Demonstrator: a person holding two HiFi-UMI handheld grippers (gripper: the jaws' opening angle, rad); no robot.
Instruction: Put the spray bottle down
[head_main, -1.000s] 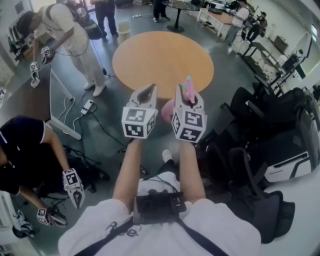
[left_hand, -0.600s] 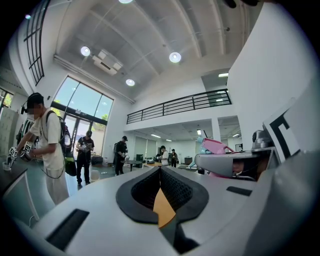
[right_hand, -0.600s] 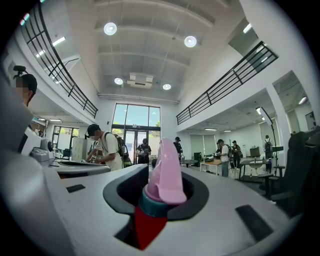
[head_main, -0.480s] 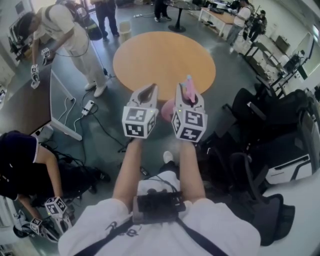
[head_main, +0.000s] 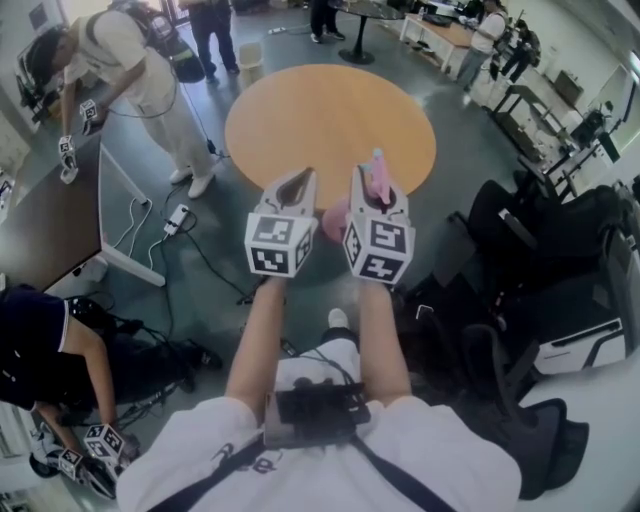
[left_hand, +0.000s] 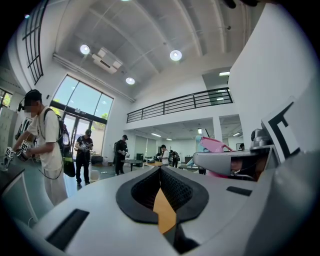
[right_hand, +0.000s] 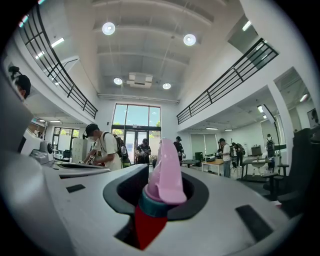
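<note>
Item 1: my R claw (head_main: 377, 182). Jaws narrow, clamped on the spray bottle (head_main: 379, 170) at its neck. Pink trigger head & teal collar stick up betw. the pads; pink body hangs below. Bottle upright, in the air over grey floor (head_main: 215, 235), near edge of round orange counter (head_main: 330, 105), not touching it.

Item 2: my L claw (head_main: 293, 186). Jaw tips together, nothing betw. them. Level, just beside R claw.

Misc: person (head_main: 130, 60) w/ similar claws, upper L; black chairs (head_main: 545, 265) at R.

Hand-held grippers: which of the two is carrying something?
The right hand-held gripper: its jaws clamp a pink spray bottle. The left hand-held gripper has nothing between its jaws.
</note>
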